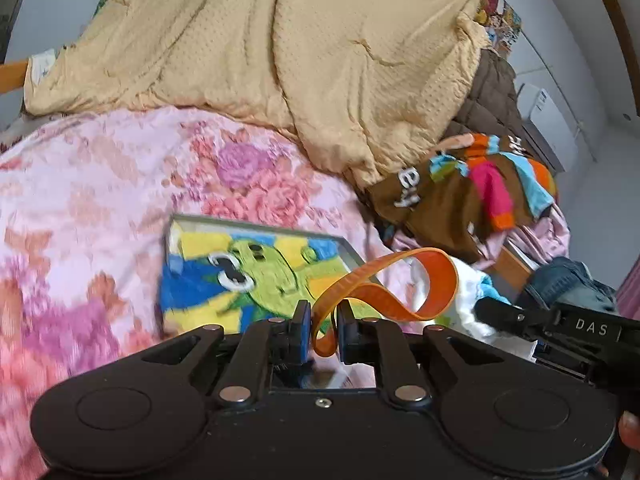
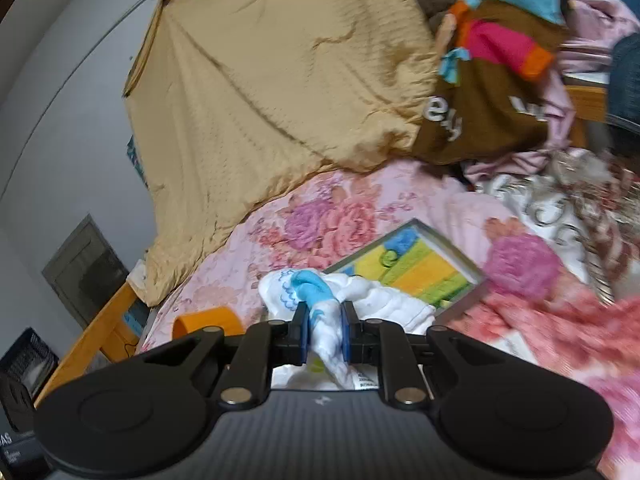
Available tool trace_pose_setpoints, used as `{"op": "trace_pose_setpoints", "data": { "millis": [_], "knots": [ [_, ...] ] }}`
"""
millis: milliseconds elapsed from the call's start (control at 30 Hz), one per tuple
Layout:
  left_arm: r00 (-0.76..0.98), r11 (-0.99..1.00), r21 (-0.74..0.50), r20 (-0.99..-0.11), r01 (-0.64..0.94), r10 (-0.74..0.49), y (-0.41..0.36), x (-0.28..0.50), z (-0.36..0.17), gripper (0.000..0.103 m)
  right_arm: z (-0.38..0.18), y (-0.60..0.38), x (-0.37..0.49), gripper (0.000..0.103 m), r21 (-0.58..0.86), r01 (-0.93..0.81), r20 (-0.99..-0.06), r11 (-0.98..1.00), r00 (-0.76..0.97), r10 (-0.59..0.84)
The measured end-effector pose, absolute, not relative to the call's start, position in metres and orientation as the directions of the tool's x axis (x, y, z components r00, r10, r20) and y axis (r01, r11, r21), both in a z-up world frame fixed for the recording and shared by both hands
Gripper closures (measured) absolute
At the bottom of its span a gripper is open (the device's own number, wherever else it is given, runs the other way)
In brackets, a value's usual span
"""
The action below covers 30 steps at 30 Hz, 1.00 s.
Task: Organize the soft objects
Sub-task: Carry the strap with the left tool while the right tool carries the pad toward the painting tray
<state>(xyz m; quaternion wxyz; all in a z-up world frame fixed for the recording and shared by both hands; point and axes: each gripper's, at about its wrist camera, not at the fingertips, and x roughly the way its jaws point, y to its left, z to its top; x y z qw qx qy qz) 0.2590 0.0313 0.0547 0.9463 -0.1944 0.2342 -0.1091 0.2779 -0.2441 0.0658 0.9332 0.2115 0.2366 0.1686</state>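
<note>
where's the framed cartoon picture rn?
Framed cartoon picture lies flat on the floral bedspread, just beyond the left gripper, below the tan quilt.

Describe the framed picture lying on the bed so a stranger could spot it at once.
Start at the big tan quilt heaped at the back of the bed, then come forward onto the pink floral bedspread. Lying flat there is the framed picture, in front of the left hand-held gripper. It alone is rigid and rectangular, with a thin grey frame around a green cartoon creature on blue and yellow.

Two close wrist views, shared floral bedspread (image 1: 100, 184).
</note>
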Motion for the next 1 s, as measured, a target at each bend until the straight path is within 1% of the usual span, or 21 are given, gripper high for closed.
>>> {"op": "trace_pose_setpoints", "data": {
  "millis": [167, 367, 500, 600, 700, 833, 900, 1000],
  "knots": [
    [0.884, 0.903, -0.423, -0.394, 0.069, -0.252, 0.06, 0.302, 0.051, 0.089, 0.063, -0.205, 0.321, 0.086, 0.442, -0.247, -0.386, 0.862, 0.815, 0.431],
    [0.884, 0.907, -0.42, -0.422, 0.007, -0.202, 0.087, 0.35, 0.021, 0.089, 0.037, -0.175, 0.373, 0.086, 0.436, -0.256, -0.414, 0.863, 0.794, 0.445],
    [0.875, 0.911, -0.412, -0.451, -0.028, -0.177, 0.096, 0.373, -0.003, 0.089, 0.017, -0.163, 0.4, 0.086, 0.399, -0.254, -0.447, 0.881, 0.785, 0.429],
    [0.857, 0.925, -0.377, -0.493, -0.053, -0.152, 0.099, 0.387, -0.016, 0.089, 0.006, -0.158, 0.415, 0.086, 0.382, -0.246, -0.469, 0.891, 0.779, 0.416],
    [0.83, 0.93, -0.362, -0.537, -0.064, -0.152, 0.1, 0.396, -0.027, 0.089, -0.006, -0.153, 0.431, 0.086, 0.363, -0.244, -0.512, 0.899, 0.754, 0.411],
    [0.81, 0.943, -0.329, -0.568, -0.058, -0.148, 0.097, 0.402, -0.031, 0.089, -0.017, -0.146, 0.449, 0.085, 0.336, -0.226, -0.573, 0.914, 0.721, 0.389],
    [0.807, 0.954, -0.296, -0.575, -0.055, -0.132, 0.094, 0.404, -0.032, 0.089, -0.021, -0.143, 0.453, 0.085, 0.336, -0.225, -0.59, 0.915, 0.707, 0.391],
    [0.791, 0.953, -0.297, -0.595, -0.056, -0.139, 0.095, 0.407, -0.036, 0.088, -0.027, -0.136, 0.456, 0.085, 0.321, -0.231, -0.608, 0.919, 0.693, 0.387]
  ]
}}
